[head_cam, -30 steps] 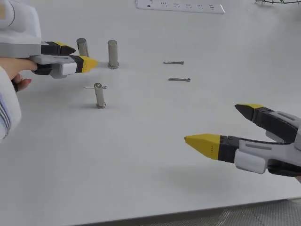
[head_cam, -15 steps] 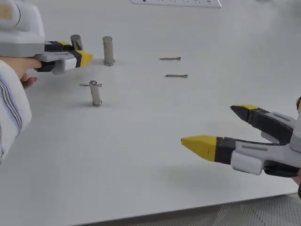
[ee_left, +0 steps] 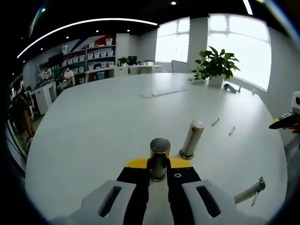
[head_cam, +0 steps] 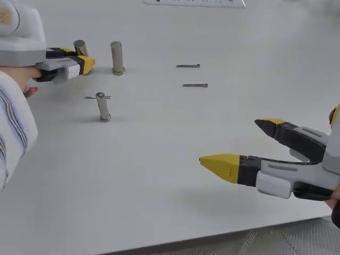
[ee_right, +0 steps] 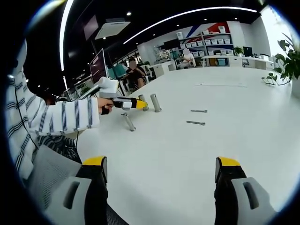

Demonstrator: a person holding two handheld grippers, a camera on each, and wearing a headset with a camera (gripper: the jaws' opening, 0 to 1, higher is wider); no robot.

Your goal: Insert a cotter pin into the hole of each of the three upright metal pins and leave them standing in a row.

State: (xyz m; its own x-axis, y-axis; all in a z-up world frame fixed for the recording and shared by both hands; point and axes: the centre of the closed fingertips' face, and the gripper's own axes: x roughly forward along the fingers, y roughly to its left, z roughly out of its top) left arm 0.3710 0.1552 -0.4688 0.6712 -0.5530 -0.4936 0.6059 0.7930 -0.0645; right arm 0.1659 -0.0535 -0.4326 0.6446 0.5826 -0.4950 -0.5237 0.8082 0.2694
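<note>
White workbench [head_cam: 159, 180], bright open-plan office. At ten o'clock the left gripper [ee_left: 159, 169] pinches a metal pin [ee_left: 160, 146]; at four o'clock the right gripper [head_cam: 229, 141] has its jaws spread.

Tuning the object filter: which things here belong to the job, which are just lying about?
Job: fitted pin; clamped pin; left claw; bare pin; far cotter pin; near cotter pin.
Lying about: power strip; potted plant.

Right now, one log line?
left gripper: astride far-left metal pin, grip unclear | right gripper: open, empty | one fitted cotter pin | two loose cotter pins
</note>
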